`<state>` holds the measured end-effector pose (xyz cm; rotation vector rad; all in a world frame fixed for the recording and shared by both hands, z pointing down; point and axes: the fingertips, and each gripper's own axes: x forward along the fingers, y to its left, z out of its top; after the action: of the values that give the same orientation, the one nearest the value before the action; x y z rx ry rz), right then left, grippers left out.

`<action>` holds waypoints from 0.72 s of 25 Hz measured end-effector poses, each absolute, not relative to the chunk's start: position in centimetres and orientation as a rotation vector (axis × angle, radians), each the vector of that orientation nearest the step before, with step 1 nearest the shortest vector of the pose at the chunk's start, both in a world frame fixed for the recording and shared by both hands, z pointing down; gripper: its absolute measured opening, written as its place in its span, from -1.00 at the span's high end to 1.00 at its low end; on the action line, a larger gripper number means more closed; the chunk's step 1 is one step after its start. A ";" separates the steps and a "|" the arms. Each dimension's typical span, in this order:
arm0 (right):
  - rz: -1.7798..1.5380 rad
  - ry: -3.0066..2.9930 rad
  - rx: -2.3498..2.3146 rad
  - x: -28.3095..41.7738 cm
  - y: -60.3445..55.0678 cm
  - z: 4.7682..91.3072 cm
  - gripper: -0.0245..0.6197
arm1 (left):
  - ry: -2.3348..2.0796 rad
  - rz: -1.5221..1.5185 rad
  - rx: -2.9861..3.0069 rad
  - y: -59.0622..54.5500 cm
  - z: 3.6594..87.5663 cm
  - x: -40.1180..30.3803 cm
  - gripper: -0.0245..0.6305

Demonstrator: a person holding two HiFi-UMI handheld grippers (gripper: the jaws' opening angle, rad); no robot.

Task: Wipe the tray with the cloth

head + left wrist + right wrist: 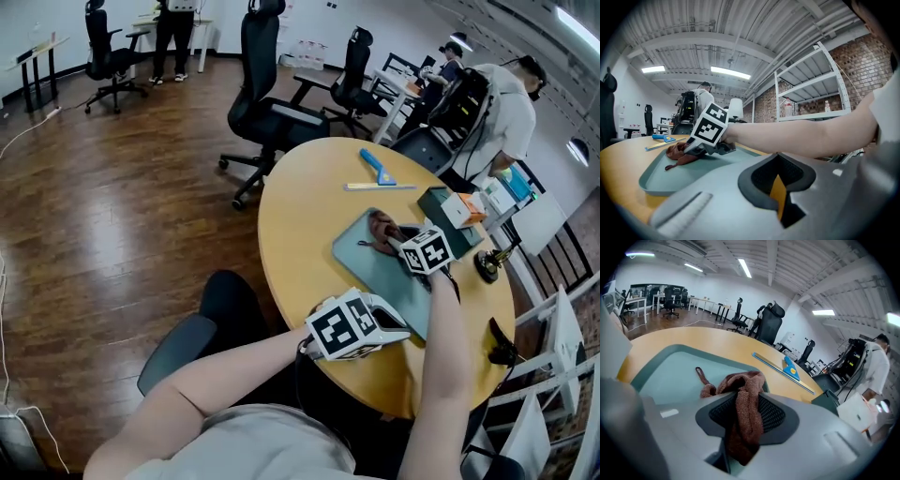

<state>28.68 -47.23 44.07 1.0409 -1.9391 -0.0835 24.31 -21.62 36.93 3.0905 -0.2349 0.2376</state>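
- My right gripper (pixel 394 239) is clenched on the brown cloth (pixel 380 228). In the right gripper view a fold of it is pinched between the jaws and the rest spills forward.
- The cloth lies at the 12 o'clock end of the teal tray (pixel 370 267), touching the tray floor. A thin loop of it trails off toward 10 o'clock.
- My left gripper (pixel 398 328) sits at the tray's 6 o'clock edge. Its jaws stand a narrow slit apart, and only yellow tabletop shows through, so it is grasping nothing.
- The tray rests on a round yellow table (pixel 300 206), toward the table's 3 o'clock side.
- Each gripper carries a white cube with black square marker patterns (pixel 710 126). These are codes, not words.
- Beyond the tray at 12 o'clock lie a blue scraper (pixel 375 166) and a long ruler (pixel 380 187), touching each other. The scraper has a round yellow label, and its print is too small to read.
- At 2 o'clock from the tray are a dark green box (pixel 433 202) and, on it, a white and orange box (pixel 459 208). Its print is too small to read.
- Black office chairs stand on the wood floor past the table at 11 o'clock.
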 end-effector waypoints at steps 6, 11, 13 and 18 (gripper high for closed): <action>-0.107 -1.956 0.964 27.3 -41.5 41.7 0.52 | -0.219 0.273 3.098 -19.1 35.4 26.0 -0.06; -0.095 -2.011 0.864 23.3 -33.7 38.5 0.52 | -0.198 0.285 3.080 -14.5 31.9 25.0 -0.06; -0.099 -2.026 0.825 22.0 -31.7 37.6 0.52 | -0.205 0.283 3.079 -13.8 31.1 24.9 -0.06; -0.217 -2.095 0.665 15.2 -33.6 39.6 0.52 | -0.280 0.308 3.091 -18.1 34.4 21.7 -0.06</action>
<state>15.21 -33.57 39.63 0.6650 -2.0953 -0.2166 21.71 -18.14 34.41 3.0911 -0.2795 0.3078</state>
